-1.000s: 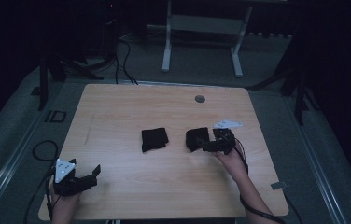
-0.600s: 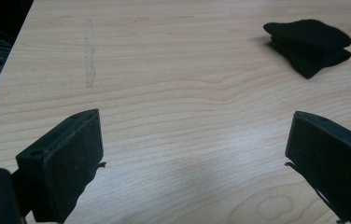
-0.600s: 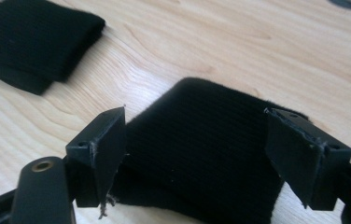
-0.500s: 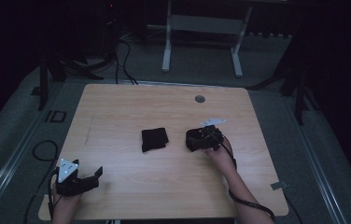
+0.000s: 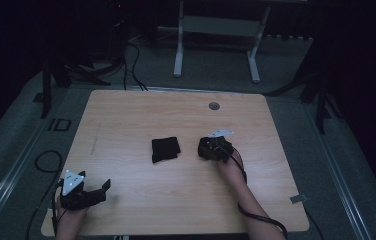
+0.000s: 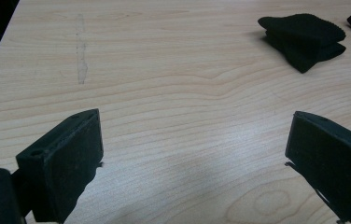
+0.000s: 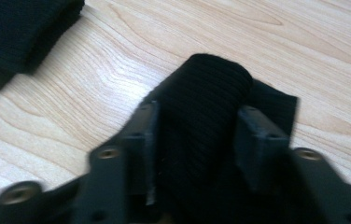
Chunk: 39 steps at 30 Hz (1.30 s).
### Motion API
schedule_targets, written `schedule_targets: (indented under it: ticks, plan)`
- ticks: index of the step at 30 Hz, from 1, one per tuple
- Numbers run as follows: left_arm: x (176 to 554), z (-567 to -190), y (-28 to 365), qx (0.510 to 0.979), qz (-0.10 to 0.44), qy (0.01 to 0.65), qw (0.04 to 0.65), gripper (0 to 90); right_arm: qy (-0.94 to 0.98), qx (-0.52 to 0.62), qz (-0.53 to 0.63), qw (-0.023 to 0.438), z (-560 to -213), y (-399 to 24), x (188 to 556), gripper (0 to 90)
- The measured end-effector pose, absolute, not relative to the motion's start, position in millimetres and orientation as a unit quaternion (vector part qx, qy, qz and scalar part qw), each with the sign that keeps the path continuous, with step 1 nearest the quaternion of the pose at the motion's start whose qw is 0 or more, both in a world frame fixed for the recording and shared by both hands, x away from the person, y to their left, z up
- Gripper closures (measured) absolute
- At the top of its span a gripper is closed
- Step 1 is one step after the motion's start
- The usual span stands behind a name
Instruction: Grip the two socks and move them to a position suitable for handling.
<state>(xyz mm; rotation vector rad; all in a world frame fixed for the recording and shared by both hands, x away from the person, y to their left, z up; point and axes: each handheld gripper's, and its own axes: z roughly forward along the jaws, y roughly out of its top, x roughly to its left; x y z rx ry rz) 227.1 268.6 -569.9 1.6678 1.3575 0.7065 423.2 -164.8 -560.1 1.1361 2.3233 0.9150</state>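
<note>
A folded black cloth (image 5: 165,149) lies near the middle of the wooden table (image 5: 126,120); it shows far right in the left gripper view (image 6: 304,39) and top left in the right gripper view (image 7: 19,32). My right gripper (image 5: 207,148) sits just right of it, shut on a second black cloth (image 7: 201,121) that bulges in a fold between the jaws. Down at the table's front left corner my left gripper (image 5: 105,187) rests open, its jaws wide apart over bare wood (image 6: 192,154).
A round grommet hole (image 5: 214,106) sits near the table's far edge. A faint scuff mark (image 6: 81,51) runs along the wood at the left. Cables (image 5: 256,217) trail from both grippers. A white stand frame (image 5: 216,30) is on the floor behind the table.
My right gripper has slid left toward the folded cloth, carrying its own black cloth. The left gripper has barely moved.
</note>
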Motion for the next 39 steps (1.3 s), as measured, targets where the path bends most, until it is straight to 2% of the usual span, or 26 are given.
schedule_targets:
  ticks: [1, 3, 9, 17, 25, 39]
  plan:
    - [227.1, -570.1, 269.1, 0.667, 0.282, 0.544, 0.424, 4.3, 0.83, 0.406, 0.328, 0.199, -559.9, -163.8, 422.5, 61.2]
    - [227.1, -570.3, 270.0, 0.664, 0.279, 0.547, 0.427, 4.3, 0.83, 0.404, 0.326, 0.204, -559.8, -161.6, 421.4, 68.1]
    - [227.3, -570.4, 270.3, 0.664, 0.277, 0.547, 0.428, 4.3, 0.83, 0.405, 0.319, 0.211, -557.9, -157.0, 420.2, 74.5]
    - [226.8, -570.8, 272.3, 0.661, 0.276, 0.55, 0.43, 4.3, 0.827, 0.392, 0.334, 0.225, -535.2, -158.5, 406.7, 75.5]
    - [226.8, -570.4, 271.4, 0.661, 0.274, 0.55, 0.43, 4.3, 0.831, 0.355, 0.362, 0.228, -506.9, -168.5, 369.4, 75.4]
    - [227.1, -569.7, 269.9, 0.662, 0.273, 0.549, 0.431, 4.3, 0.834, 0.336, 0.38, 0.22, -499.7, -172.2, 296.9, 75.3]
